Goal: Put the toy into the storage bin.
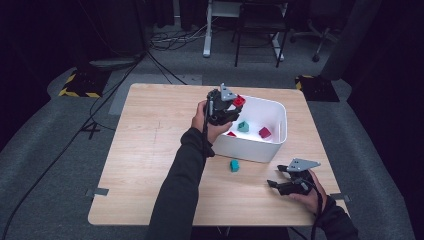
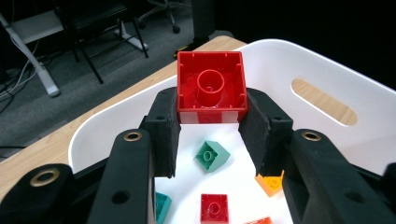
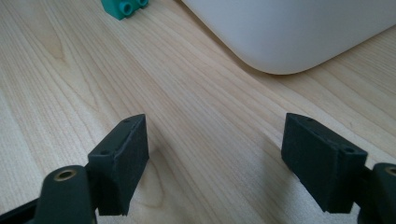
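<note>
My left gripper [image 1: 235, 103] hangs over the near left part of the white bin [image 1: 277, 112], shut on a red brick [image 2: 211, 86] whose hollow underside faces the camera. Below it in the bin [image 2: 280, 70] lie a green brick [image 2: 212, 156], a small red brick [image 2: 214, 208], an orange brick [image 2: 271, 183] and a teal brick [image 2: 161, 205]. My right gripper [image 1: 276, 176] rests low over the table at the front right, open, with bare wood between its pads [image 3: 120, 158]. A teal brick [image 1: 234, 165] lies on the table in front of the bin, also seen as the teal brick [image 3: 125, 6].
The wooden table [image 1: 150, 150] has wide free room on its left half. The bin's rounded corner [image 3: 289, 37] lies just ahead of my right gripper. Beyond the table's far edge stand chairs and desk legs [image 1: 207, 30] with cables on the floor.
</note>
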Demonstrator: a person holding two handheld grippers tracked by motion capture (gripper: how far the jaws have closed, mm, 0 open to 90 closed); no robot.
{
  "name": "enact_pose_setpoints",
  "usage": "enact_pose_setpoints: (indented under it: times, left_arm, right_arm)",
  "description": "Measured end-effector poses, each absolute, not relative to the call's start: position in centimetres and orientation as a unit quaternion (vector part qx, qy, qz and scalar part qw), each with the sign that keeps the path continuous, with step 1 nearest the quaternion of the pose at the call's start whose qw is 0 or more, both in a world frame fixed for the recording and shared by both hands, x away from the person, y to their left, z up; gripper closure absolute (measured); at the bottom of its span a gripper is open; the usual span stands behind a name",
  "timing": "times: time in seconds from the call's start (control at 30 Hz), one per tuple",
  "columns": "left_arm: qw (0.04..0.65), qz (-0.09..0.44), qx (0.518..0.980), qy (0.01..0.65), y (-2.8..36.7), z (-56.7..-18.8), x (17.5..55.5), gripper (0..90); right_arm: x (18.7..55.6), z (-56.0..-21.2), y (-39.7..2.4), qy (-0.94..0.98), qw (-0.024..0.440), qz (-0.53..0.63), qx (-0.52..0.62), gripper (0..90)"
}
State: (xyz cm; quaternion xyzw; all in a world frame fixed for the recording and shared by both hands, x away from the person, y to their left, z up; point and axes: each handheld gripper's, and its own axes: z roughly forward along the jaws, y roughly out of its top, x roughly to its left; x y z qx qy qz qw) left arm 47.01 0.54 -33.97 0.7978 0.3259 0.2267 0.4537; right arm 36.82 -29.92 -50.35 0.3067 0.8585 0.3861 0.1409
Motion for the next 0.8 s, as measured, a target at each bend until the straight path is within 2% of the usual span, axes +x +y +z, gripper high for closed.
enact_pose_setpoints:
  times: [0.13, 0.23, 0.53, 0.8]
  left_arm:
    - [0.45, 0.229, 0.798, 0.328, 0.21, -34.17, 47.07, 58.4]
    - [0.45, 0.229, 0.795, 0.337, -0.07, -34.39, 47.13, 52.7]
    - [0.457, 0.231, 0.792, 0.331, 0.0, -34.07, 46.76, 50.6]
    - [0.453, 0.242, 0.788, 0.34, 0.32, -33.92, 46.58, 41.0]
  right_arm:
    - [36.83, -50.34, -29.92, 0.858, 0.142, 0.386, 0.306, 23.5]
    - [36.83, -50.34, -29.92, 0.858, 0.142, 0.386, 0.306, 23.5]
    - [36.83, -50.34, -29.92, 0.859, 0.142, 0.386, 0.306, 23.4]
    - [36.82, -50.34, -29.92, 0.859, 0.142, 0.386, 0.306, 23.4]
